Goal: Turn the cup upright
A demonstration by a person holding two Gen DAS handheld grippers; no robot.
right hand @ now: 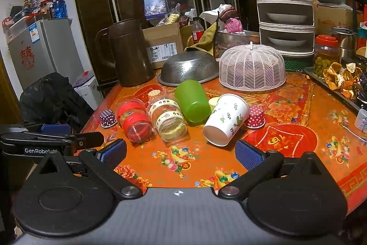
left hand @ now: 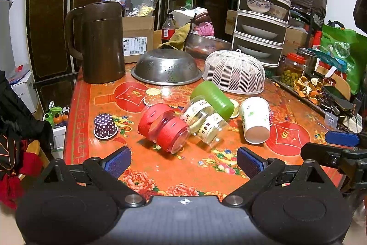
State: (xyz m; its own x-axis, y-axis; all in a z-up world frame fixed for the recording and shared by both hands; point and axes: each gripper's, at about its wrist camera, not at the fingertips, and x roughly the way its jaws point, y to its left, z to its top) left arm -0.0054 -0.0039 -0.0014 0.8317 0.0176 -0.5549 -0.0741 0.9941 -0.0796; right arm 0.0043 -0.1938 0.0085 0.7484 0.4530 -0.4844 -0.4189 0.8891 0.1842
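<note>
Several cups lie on their sides on the red flowered table (left hand: 160,167): a white paper cup (left hand: 255,119) (right hand: 226,119), a green plastic cup (left hand: 213,99) (right hand: 192,100), a clear glass with red bands (left hand: 164,130) (right hand: 134,119) and a clear glass with white tape (left hand: 203,121) (right hand: 168,119). My left gripper (left hand: 183,162) is open and empty, near the front edge before the red-banded glass. My right gripper (right hand: 181,154) is open and empty, just before the white cup and the taped glass.
Small dotted paper cups stand upside down: purple (left hand: 105,126), yellow (left hand: 153,95), red (right hand: 255,116). Behind stand a brown jug (left hand: 101,43), an upturned steel colander (left hand: 166,67), a white mesh food cover (left hand: 234,71) and a tiered dish rack (left hand: 261,8). A tray of peels (right hand: 341,79) lies right.
</note>
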